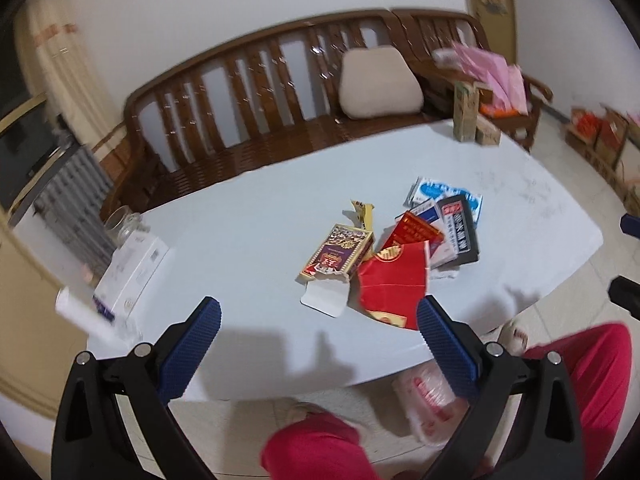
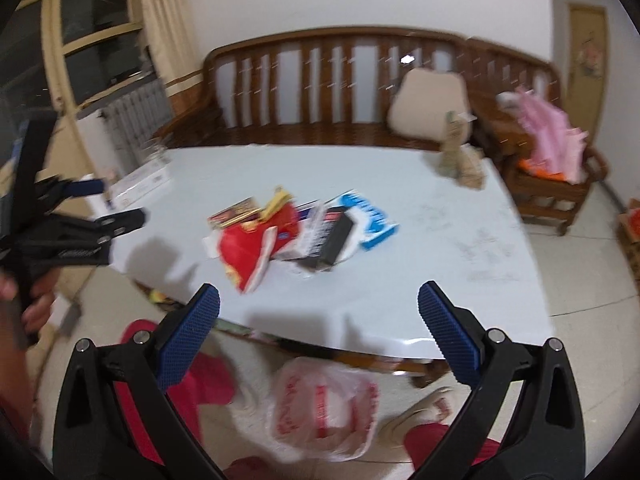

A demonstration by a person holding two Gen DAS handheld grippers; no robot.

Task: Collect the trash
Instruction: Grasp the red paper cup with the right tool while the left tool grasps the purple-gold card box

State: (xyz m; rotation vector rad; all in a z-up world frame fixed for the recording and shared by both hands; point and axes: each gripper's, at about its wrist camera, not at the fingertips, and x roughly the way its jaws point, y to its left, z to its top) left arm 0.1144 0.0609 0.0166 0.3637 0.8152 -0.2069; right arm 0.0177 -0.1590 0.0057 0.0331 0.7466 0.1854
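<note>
A pile of trash lies mid-table: a purple and gold carton with a torn flap, a red flattened pack, a black pack, a blue and white wrapper and a yellow wrapper. The pile also shows in the right wrist view, with the red pack nearest. A white and red plastic bag lies open on the floor below the table edge, also in the left wrist view. My left gripper is open and empty, above the near table edge. My right gripper is open and empty, off the table's near edge.
The white table holds a white box and a glass jar at the left, and green cartons at the far right. A wooden bench with a beige cushion stands behind. The person's red-trousered legs are below.
</note>
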